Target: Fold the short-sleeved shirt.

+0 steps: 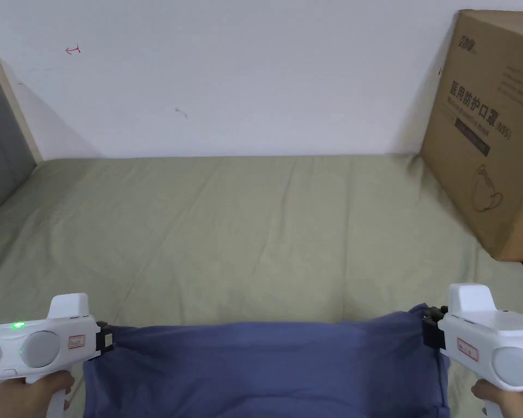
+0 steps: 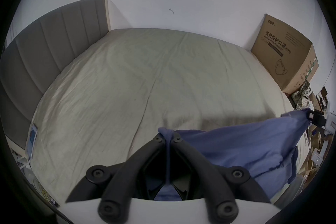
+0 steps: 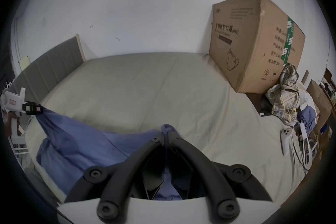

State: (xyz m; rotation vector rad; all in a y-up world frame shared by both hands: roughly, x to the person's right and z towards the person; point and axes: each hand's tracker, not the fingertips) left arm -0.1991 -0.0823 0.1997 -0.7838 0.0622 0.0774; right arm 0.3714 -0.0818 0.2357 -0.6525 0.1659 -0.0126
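Note:
A blue shirt (image 1: 266, 370) hangs stretched between my two grippers over the near edge of the bed. My left gripper (image 1: 105, 340) is shut on the shirt's left upper corner; in the left gripper view its jaws pinch a fold of the blue shirt (image 2: 236, 146) at my left gripper (image 2: 168, 138). My right gripper (image 1: 430, 325) is shut on the right upper corner, and the right gripper view has the blue shirt (image 3: 81, 138) bunched between the jaws of my right gripper (image 3: 165, 134). The shirt's lower part drops out of sight below.
The bed sheet (image 1: 244, 228) is pale green and wrinkled. A large cardboard box (image 1: 492, 130) stands at the far right against the wall. A grey headboard (image 1: 1, 141) lines the left. Clothes (image 3: 285, 93) and a white controller (image 3: 286, 140) lie at the bed's right end.

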